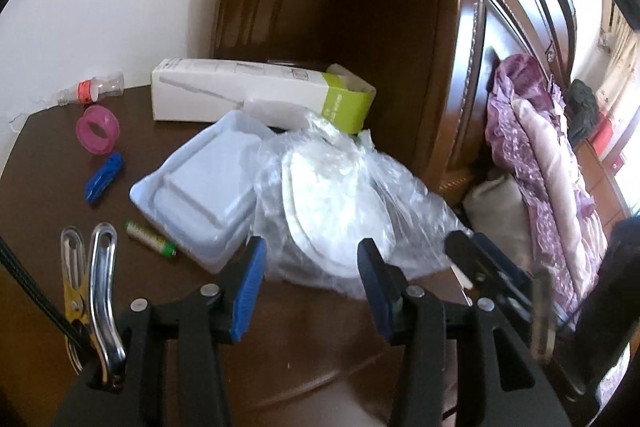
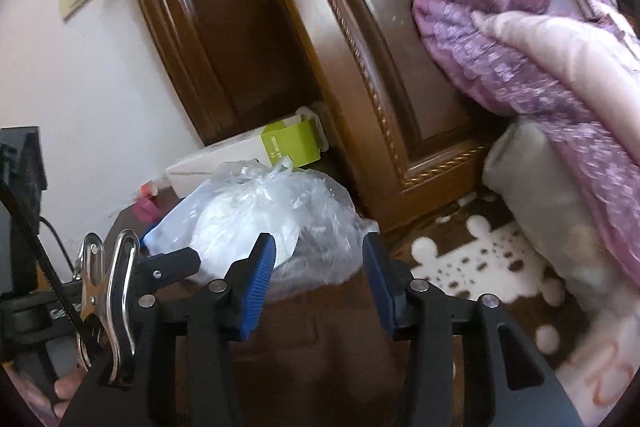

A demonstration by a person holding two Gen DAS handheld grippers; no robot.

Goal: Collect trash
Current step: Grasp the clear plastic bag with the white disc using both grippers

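Plastic bag (image 1: 340, 195) (knotted, seemingly), both grippers parted

Take the plastic bag (image 1: 340, 203) as your landmark: it sits on the tabletop (image 1: 52, 155) with plates inside it. Touching its left side lies the tray (image 1: 200, 195). Behind the bag lies the long carton (image 1: 256, 99), on its side against the wooden headboard (image 1: 360, 7). Well left of the bag you have the tape roll (image 1: 97, 129), the small bottle (image 1: 93, 89) behind that, the folding knife (image 1: 102, 177), and the battery (image 1: 150, 238) nearest you. Right of the bag, pillows (image 1: 532, 163) lean on the headboard.
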